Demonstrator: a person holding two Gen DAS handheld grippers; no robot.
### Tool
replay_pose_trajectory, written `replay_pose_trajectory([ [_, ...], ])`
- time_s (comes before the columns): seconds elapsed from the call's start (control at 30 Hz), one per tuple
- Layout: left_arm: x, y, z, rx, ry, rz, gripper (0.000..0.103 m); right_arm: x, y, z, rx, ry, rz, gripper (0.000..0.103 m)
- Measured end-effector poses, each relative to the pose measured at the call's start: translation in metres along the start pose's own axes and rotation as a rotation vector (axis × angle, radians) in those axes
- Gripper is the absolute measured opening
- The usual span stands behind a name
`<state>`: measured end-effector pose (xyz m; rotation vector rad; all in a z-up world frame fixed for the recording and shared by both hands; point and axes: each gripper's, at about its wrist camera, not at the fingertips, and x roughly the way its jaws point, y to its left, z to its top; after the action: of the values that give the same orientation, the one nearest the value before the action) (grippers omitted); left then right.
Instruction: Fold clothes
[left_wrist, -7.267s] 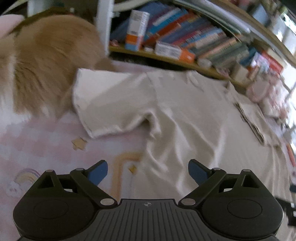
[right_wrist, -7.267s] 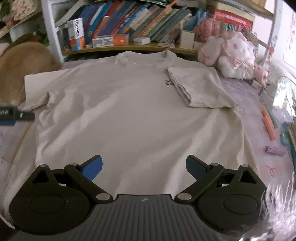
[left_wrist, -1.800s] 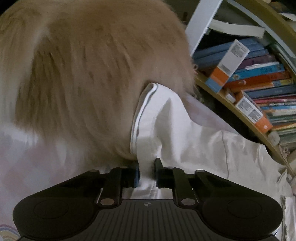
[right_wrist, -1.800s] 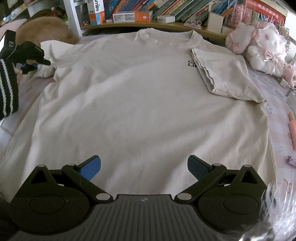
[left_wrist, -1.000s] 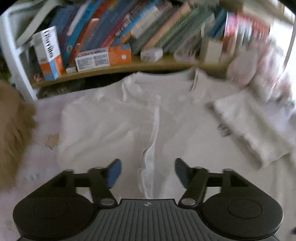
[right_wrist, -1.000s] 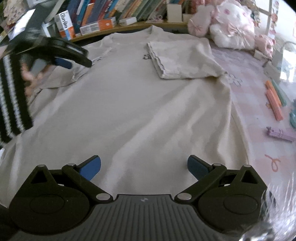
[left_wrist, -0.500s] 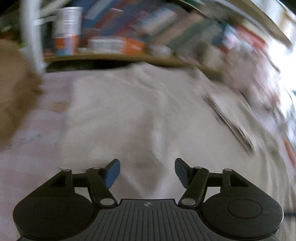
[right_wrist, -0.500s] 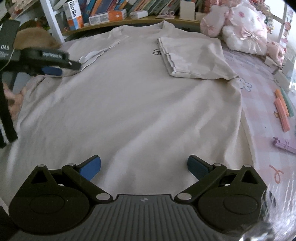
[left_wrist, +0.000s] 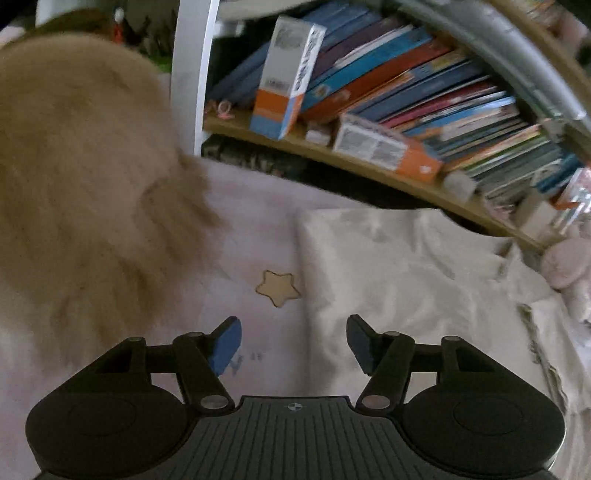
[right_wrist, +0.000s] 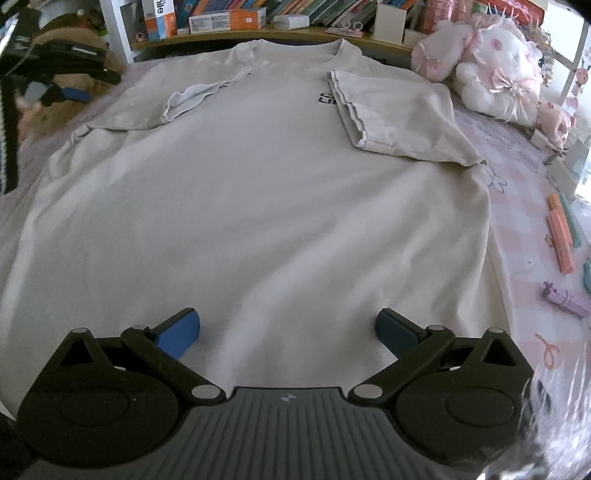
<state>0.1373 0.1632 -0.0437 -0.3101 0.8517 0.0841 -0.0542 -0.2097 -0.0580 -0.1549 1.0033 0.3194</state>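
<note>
**A:** On the bed, where's the shirt sitting relative to your grippers?

**B:** For my right gripper (right_wrist: 286, 328) the t-shirt (right_wrist: 258, 206) is spread flat from 9 round to 3, collar up at 12. Jaws wide apart, nothing between them. My left gripper (left_wrist: 293, 341) is off the shirt's edge: cloth runs from about 12 to 3, bare pink sheet (left_wrist: 243, 229) under the blue pads, star print (left_wrist: 277, 287) at 12. Its jaws have just been closing a little, but there's a clear gap, holding nothing.

**A:** Anything one camera catches that the other misses?

**B:** The right one shows both sleeves folded in, plus the plush bunny (right_wrist: 495, 62) at 2. The left one gets a fluffy tan thing (left_wrist: 81, 177) at 10 and the bookshelf (left_wrist: 369, 162) up close, though blurry.
</note>
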Motion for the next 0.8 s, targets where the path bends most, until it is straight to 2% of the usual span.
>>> replay_pose_trajectory([
  [0.1,0.014,0.002,0.002,0.008,0.018,0.012,0.057,-0.001,0.002,-0.001,0.010,0.001,-0.008,0.103],
  [0.13,0.015,0.001,0.001,0.015,0.015,0.015,0.051,-0.001,0.003,-0.002,0.014,0.001,-0.011,0.103],
  [0.2,0.014,0.001,-0.001,0.020,0.009,0.017,0.025,-0.002,0.004,-0.003,0.021,0.000,-0.016,0.103],
  [0.23,0.015,0.002,-0.002,0.018,0.018,0.008,0.000,-0.002,0.004,-0.003,0.025,0.000,-0.018,0.103],
  [0.33,0.017,0.006,-0.001,0.046,0.020,0.002,0.000,-0.001,0.005,-0.002,0.035,-0.001,-0.025,0.103],
  [0.43,0.020,0.011,0.005,0.054,0.007,0.071,0.000,0.001,0.006,0.000,0.042,0.000,-0.030,0.103],
  [0.53,0.023,0.029,0.015,0.009,-0.001,0.117,0.000,0.003,0.008,0.004,0.042,0.000,-0.030,0.103],
  [0.67,0.016,0.035,0.017,0.027,-0.006,0.072,0.000,0.005,0.009,0.006,0.043,0.001,-0.030,0.103],
  [0.73,0.006,0.024,0.013,0.067,-0.034,0.048,0.000,0.005,0.010,0.007,0.043,0.000,-0.030,0.103],
  [0.8,-0.004,0.003,0.005,0.132,-0.059,0.020,0.005,0.005,0.010,0.007,0.041,0.000,-0.029,0.103],
])
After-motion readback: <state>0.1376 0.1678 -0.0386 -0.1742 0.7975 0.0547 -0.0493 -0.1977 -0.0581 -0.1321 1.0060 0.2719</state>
